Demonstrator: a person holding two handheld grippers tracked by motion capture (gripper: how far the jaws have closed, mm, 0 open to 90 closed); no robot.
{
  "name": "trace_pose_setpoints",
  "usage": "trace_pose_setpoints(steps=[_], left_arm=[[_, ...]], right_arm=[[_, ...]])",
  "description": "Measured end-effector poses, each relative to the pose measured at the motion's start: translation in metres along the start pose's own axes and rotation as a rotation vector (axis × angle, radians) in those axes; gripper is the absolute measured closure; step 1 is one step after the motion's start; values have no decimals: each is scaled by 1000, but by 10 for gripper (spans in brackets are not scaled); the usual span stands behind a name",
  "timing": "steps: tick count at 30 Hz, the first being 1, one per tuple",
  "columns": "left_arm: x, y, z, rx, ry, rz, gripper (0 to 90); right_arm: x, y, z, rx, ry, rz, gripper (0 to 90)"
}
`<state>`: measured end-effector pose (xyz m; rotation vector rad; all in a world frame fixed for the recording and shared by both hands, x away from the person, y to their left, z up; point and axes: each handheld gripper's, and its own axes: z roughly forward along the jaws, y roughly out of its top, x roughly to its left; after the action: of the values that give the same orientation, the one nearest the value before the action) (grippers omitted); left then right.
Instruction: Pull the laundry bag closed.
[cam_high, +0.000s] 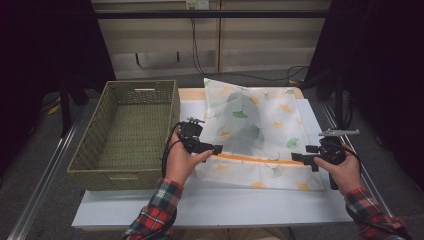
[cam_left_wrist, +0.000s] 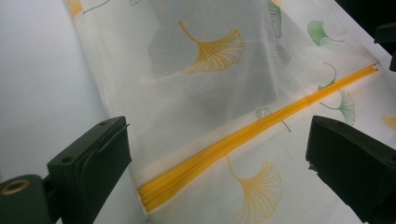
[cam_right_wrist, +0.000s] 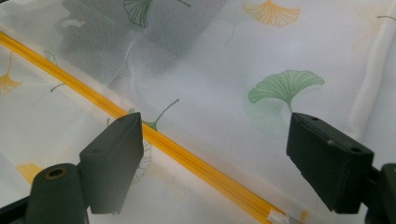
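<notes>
- White table top (cam_high: 210, 207) on a grey floor (cam_high: 40, 165), metal rail (cam_high: 42, 182) running along the left side.
- Beige panelled wall (cam_high: 160, 40) behind, black cables (cam_high: 196, 47) hanging down it.
- Dark curtains (cam_high: 40, 45) either side; dim, even light.

You are facing a mesh bag (cam_high: 255, 130) lying on the table (cam_high: 215, 205), with a basket (cam_high: 127, 132) sitting just to its left. Your left gripper (cam_high: 216, 148) is hovering at the zipper's (cam_high: 255, 159) left end, your right gripper (cam_high: 296, 157) at its right end.
</notes>
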<state>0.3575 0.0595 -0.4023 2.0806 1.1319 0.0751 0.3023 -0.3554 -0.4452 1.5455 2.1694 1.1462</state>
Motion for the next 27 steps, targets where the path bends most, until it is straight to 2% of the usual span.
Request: trace_pose_setpoints(steps=[10,16,24,27], left_arm=[[-4,1,0,-7,-32,-11,55],[-9,-1,2,-1,-40,2,51],[-19,-1,7,-1,-87,15,46],[-21,-2,10,9,-91,22,46]], right_arm=[[3,1,-1,3,31,-13,163],[9,2,1,9,48,-28,153],[20,5,3,10,65,-44,153],[24,4,7,20,71,-51,152]])
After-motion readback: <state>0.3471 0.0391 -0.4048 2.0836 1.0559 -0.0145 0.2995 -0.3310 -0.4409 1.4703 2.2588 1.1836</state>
